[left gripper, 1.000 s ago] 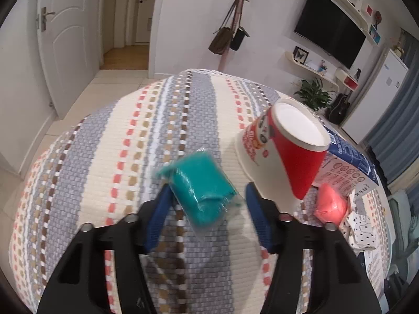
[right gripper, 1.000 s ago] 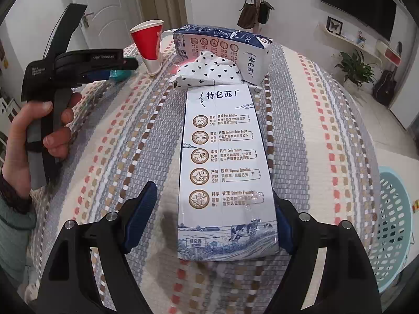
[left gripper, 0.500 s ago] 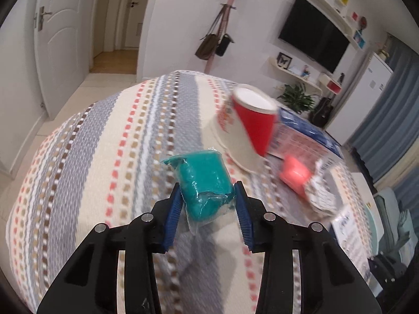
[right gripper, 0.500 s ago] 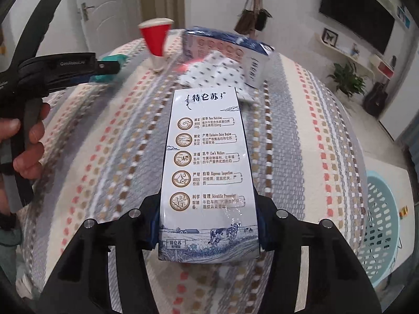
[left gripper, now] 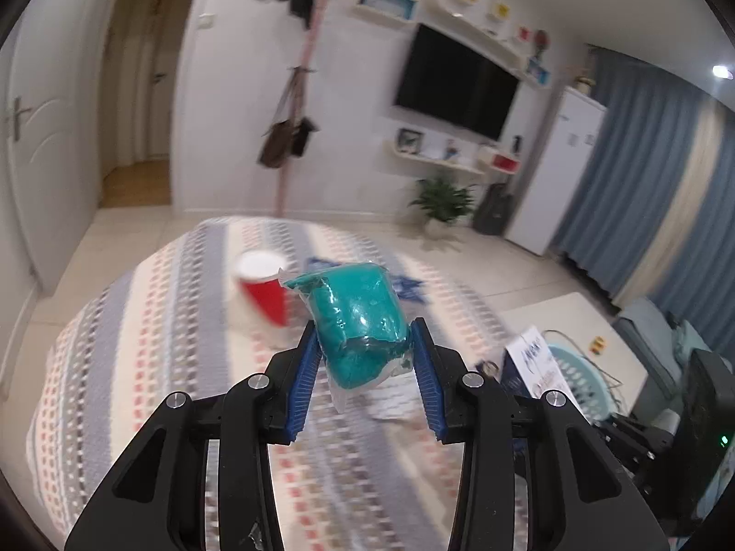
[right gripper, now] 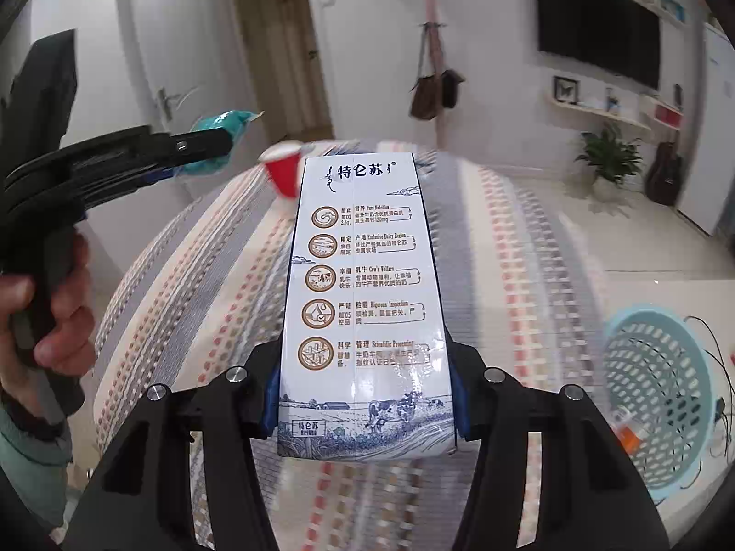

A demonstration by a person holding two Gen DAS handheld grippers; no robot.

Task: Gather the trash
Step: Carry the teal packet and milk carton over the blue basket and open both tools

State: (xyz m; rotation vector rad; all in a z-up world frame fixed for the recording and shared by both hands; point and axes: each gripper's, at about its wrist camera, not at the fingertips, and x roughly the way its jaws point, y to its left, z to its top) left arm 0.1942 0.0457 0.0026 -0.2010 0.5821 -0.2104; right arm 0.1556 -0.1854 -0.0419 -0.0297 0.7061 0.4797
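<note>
My left gripper (left gripper: 365, 353) is shut on a teal packet in clear wrap (left gripper: 360, 321) and holds it up above the striped table (left gripper: 138, 367). It also shows in the right wrist view (right gripper: 216, 137), held high at the left. My right gripper (right gripper: 363, 395) is shut on a white and blue milk carton (right gripper: 363, 284), lifted off the table. A red paper cup (left gripper: 262, 289) stands on the table behind the packet; it shows in the right wrist view (right gripper: 282, 170) too.
A light blue plastic basket (right gripper: 661, 395) stands to the right of the table, with something orange inside; it shows in the left wrist view (left gripper: 579, 376). A blue carton (left gripper: 409, 287) lies behind the packet. A hand (right gripper: 46, 312) holds the left gripper.
Both grippers have closed on their items and lifted them off the table: the left with the teal packet, the right with the milk carton. Both views have tilted upward.
</note>
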